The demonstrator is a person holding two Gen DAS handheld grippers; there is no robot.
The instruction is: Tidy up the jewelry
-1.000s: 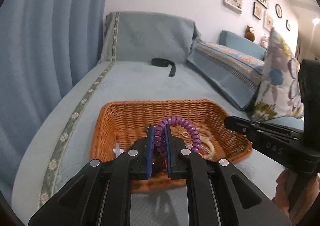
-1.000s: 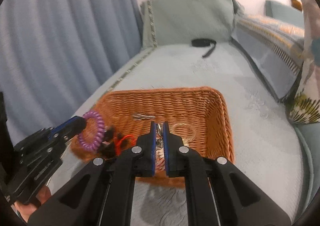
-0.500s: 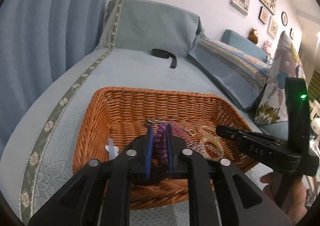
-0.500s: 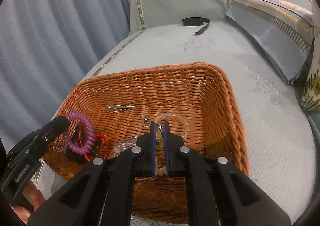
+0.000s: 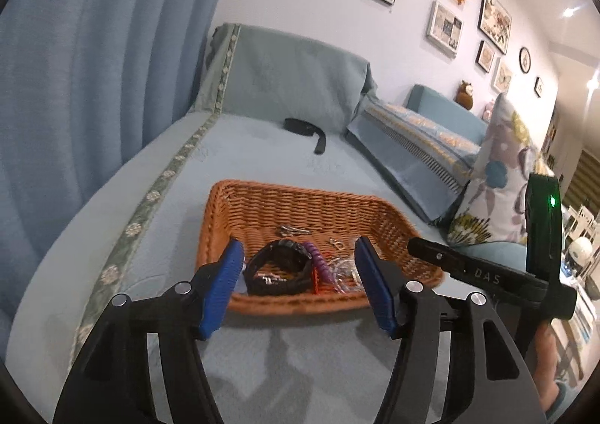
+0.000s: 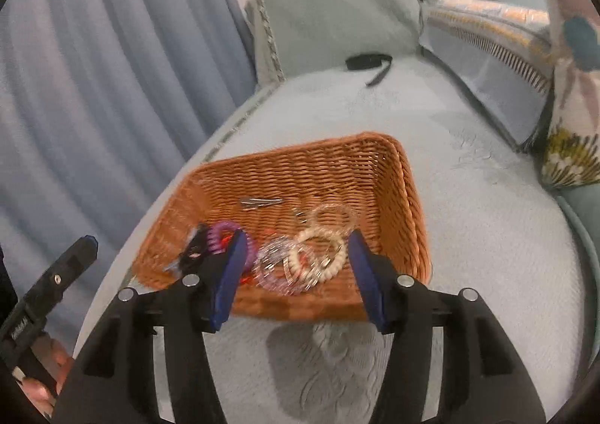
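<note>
- Left wrist view: the left gripper (image 5: 298, 283) has its jaws spread wide with nothing between them, blue pads out at roughly 8 and 4 o'clock of the frame centre.
- Just past it, the wicker basket (image 5: 262, 206) sits on the light blue sofa cover (image 5: 262, 146).
- All the jewelry is inside the basket: a black watch (image 5: 279, 268) near the front wall, and a purple coil hair tie (image 5: 320, 262) touching it at its 3 o'clock.
- Some clear beaded bracelets (image 5: 343, 274) are further right, and a small metal clip (image 5: 294, 231) lies toward the back, at about 12 o'clock from the watch.
- The right gripper (image 5: 412, 246) pokes in from 3 o'clock, hovering by the basket's right corner. Can't read its jaws from this side.
- A black strap (image 5: 307, 129) lies well behind the basket on the sofa.
- Right wrist view: the right gripper (image 6: 298, 274) is also spread wide and empty, just short of the basket's (image 6: 318, 165) front wall.
- Between the pads you can see a cream bead bracelet (image 6: 318, 255) overlapping a clear sparkly bracelet (image 6: 277, 262).
- The purple coil hair tie (image 6: 221, 232) sits at their 9 o'clock, beside something dark that is blurry.
- The metal clip (image 6: 260, 202) lies alone mid-basket.
- The left gripper (image 6: 80, 246) shows at 8 o'clock, outside the basket.
</note>
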